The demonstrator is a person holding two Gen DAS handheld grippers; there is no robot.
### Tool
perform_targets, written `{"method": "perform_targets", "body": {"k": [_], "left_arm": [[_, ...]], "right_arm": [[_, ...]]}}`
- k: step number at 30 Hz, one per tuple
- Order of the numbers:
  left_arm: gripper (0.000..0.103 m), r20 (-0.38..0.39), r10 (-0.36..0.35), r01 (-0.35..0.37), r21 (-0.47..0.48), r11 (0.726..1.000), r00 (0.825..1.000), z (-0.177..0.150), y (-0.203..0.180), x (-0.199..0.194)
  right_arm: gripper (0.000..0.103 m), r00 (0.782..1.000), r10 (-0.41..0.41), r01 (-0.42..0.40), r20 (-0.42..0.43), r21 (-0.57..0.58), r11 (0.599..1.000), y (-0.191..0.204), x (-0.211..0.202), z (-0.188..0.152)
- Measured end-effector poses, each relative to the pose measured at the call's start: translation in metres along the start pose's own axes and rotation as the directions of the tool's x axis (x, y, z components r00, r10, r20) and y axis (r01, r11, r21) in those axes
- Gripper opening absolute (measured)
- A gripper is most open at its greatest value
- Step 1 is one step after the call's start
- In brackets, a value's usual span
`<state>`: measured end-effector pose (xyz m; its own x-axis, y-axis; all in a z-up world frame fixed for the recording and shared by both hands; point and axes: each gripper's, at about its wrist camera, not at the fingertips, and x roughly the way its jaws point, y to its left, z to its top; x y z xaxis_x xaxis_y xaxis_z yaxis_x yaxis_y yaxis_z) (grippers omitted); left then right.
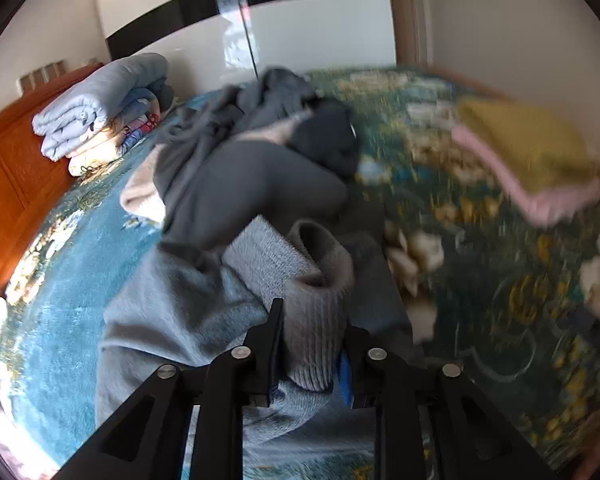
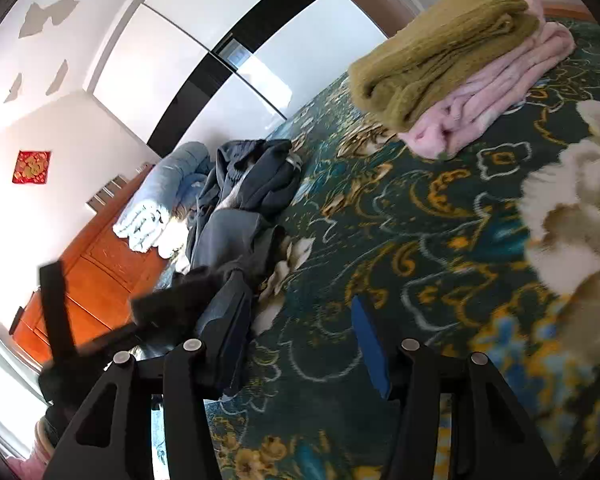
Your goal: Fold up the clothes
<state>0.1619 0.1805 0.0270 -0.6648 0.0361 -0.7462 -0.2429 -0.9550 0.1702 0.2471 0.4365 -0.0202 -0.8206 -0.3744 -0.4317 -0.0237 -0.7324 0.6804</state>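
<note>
From the left wrist camera, the right half of the picture is blurred, so the pattern of the floral blanket point(image 1: 480, 280) is hard to read there. The left gripper point(image 1: 312, 340) is closed on the ribbed cuff of a grey sweater point(image 1: 188, 312); the cuff fills the gap between the two black fingers and hides the blue pad on the right finger almost fully. The lower part of the sweater is cut off by the gripper body. Behind it lies a pile of dark clothes point(image 1: 252, 168), and how many pieces are in it I cannot tell. Far left, folded quilts point(image 1: 96, 112) are stacked against the orange wooden headboard point(image 1: 16, 168). At the right, a mustard knitted garment point(image 1: 528, 144) lies on a pink folded garment point(image 1: 540, 196), both smeared by motion.

From the right wrist camera, the right gripper point(image 2: 300, 344) stands wide apart with nothing between its fingers; only the blanket point(image 2: 420, 220) shows in the gap. Its left finger partly covers the grey sweater point(image 2: 228, 300), which is held by the left gripper point(image 2: 172, 304), seen here as a blurred black shape. The pile of dark clothes point(image 2: 248, 188) is behind, next to the quilts point(image 2: 160, 200) and the headboard point(image 2: 96, 276). At the upper right, the mustard garment point(image 2: 432, 52) rests on the pink garment point(image 2: 492, 92), sharp in this view. A red square ornament point(image 2: 31, 167) hangs on the wall; its design is too small to read.
</note>
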Motion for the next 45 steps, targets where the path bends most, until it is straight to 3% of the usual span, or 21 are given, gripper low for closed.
{"method": "perform_targets", "body": {"k": [4, 8, 11, 14, 17, 19, 22, 27, 32, 35, 38, 41, 43, 44, 45], "left_arm": [[0.061, -0.028, 0.009, -0.009, 0.008, 1.000, 1.000, -0.006, -0.015, -0.002], [0.062, -0.019, -0.063, 0.062, -0.046, 0.997, 0.998, -0.005, -0.013, -0.017], [0.063, 0.053, -0.071, 0.077, -0.112, 0.991, 0.996, -0.003, 0.015, -0.039], [0.070, 0.086, 0.034, -0.017, -0.193, 0.981, 0.996, -0.009, 0.060, -0.051], [0.072, 0.012, 0.165, -0.152, -0.322, 0.934, 0.986, -0.028, 0.125, -0.042], [0.072, -0.049, 0.199, -0.202, -0.385, 0.900, 0.979, -0.046, 0.160, -0.029], [0.072, -0.120, 0.212, -0.243, -0.439, 0.865, 0.970, -0.070, 0.191, -0.011], [0.072, -0.174, 0.106, -0.178, -0.478, 0.860, 0.979, -0.103, 0.206, 0.019], [0.072, -0.102, -0.052, -0.010, -0.527, 0.850, 0.993, -0.119, 0.225, 0.030], [0.072, -0.006, -0.119, 0.091, -0.601, 0.794, 0.993, -0.129, 0.246, 0.027], [0.072, 0.052, -0.102, 0.111, -0.670, 0.734, 0.993, -0.140, 0.268, 0.024], [0.072, 0.073, -0.123, 0.138, -0.704, 0.697, 0.990, -0.146, 0.282, 0.027], [0.072, 0.094, -0.146, 0.169, -0.715, 0.678, 0.985, -0.148, 0.286, 0.030], [0.072, 0.108, -0.161, 0.190, -0.716, 0.672, 0.981, -0.149, 0.286, 0.030], [0.072, 0.120, -0.169, 0.203, -0.715, 0.669, 0.978, -0.149, 0.286, 0.030]], "right_arm": [[0.055, 1.000, 0.019, -0.019, 0.009, 0.018, 1.000, -0.015, -0.005, 0.005], [0.055, 0.999, 0.045, -0.045, -0.013, 0.025, 0.999, -0.023, 0.001, 0.010], [0.055, 0.997, 0.071, -0.071, -0.032, 0.020, 0.997, -0.025, 0.006, 0.013], [0.055, 0.990, 0.132, -0.132, -0.052, 0.000, 0.991, -0.015, 0.009, 0.008], [0.055, 0.979, 0.186, -0.193, -0.090, -0.080, 0.978, 0.012, 0.010, -0.001], [0.055, 0.972, 0.209, -0.223, -0.109, -0.135, 0.965, 0.031, 0.011, -0.007], [0.055, 0.943, 0.281, -0.311, -0.177, -0.175, 0.934, 0.065, 0.023, -0.017], [0.067, 0.908, 0.291, -0.365, -0.300, -0.226, 0.903, 0.121, 0.066, -0.025], [0.068, 0.907, 0.192, -0.309, -0.374, -0.285, 0.907, 0.157, 0.126, -0.015], [0.068, 0.901, 0.113, -0.260, -0.419, -0.313, 0.913, 0.164, 0.165, -0.011], [0.068, 0.876, 0.096, -0.249, -0.472, -0.274, 0.929, 0.165, 0.201, -0.007], [0.068, 0.862, 0.103, -0.253, -0.496, -0.244, 0.936, 0.169, 0.221, -0.007], [0.054, 0.871, 0.091, -0.221, -0.483, -0.219, 0.950, 0.170, 0.223, -0.007], [0.038, 0.882, 0.085, -0.206, -0.464, -0.218, 0.954, 0.172, 0.220, -0.007], [0.029, 0.888, 0.106, -0.220, -0.448, -0.210, 0.953, 0.174, 0.214, -0.005]]}}
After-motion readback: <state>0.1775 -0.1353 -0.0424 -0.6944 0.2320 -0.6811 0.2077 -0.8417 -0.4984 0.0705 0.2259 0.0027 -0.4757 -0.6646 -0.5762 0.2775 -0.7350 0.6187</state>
